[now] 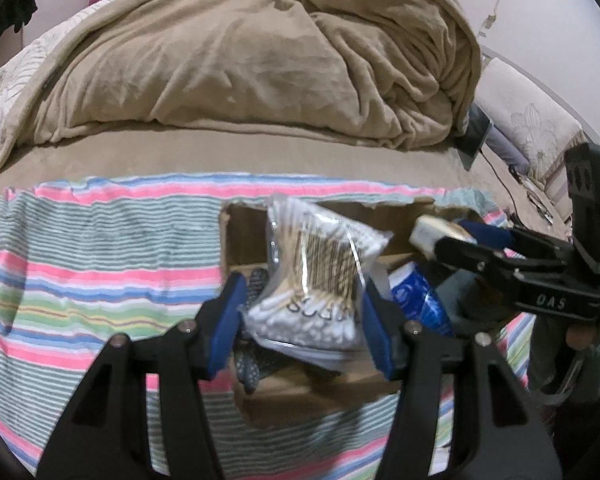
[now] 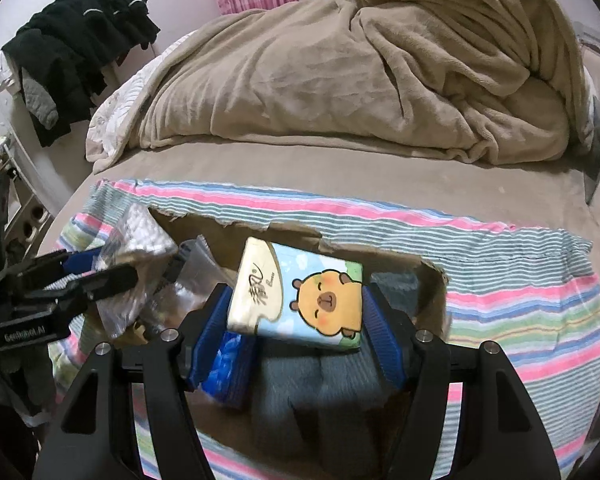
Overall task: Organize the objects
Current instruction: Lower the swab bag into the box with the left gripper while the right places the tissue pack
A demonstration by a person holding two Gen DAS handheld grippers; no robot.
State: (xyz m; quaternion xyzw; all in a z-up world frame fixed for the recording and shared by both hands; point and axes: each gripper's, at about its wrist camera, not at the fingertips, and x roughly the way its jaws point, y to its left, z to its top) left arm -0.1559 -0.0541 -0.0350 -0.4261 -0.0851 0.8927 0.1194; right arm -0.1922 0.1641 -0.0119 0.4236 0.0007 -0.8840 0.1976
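My left gripper (image 1: 302, 312) is shut on a clear bag of cotton swabs (image 1: 320, 276) and holds it over an open cardboard box (image 1: 300, 396). My right gripper (image 2: 296, 316) is shut on a tissue pack (image 2: 300, 288) printed with a cartoon bear, held over the same box (image 2: 432, 280). The right gripper also shows in the left wrist view (image 1: 444, 240) at the right, the left gripper in the right wrist view (image 2: 112, 268) at the left. In the box lie a blue packet (image 1: 416, 292), grey folded cloth (image 2: 320, 400) and a dark patterned item (image 1: 252, 364).
The box sits on a striped towel (image 1: 80, 280) spread on a bed. A bunched tan blanket (image 1: 240, 60) lies behind. A tablet (image 1: 474, 136) and cable lie at the right near a pillow (image 1: 532, 116). Dark clothes (image 2: 76, 48) hang at far left.
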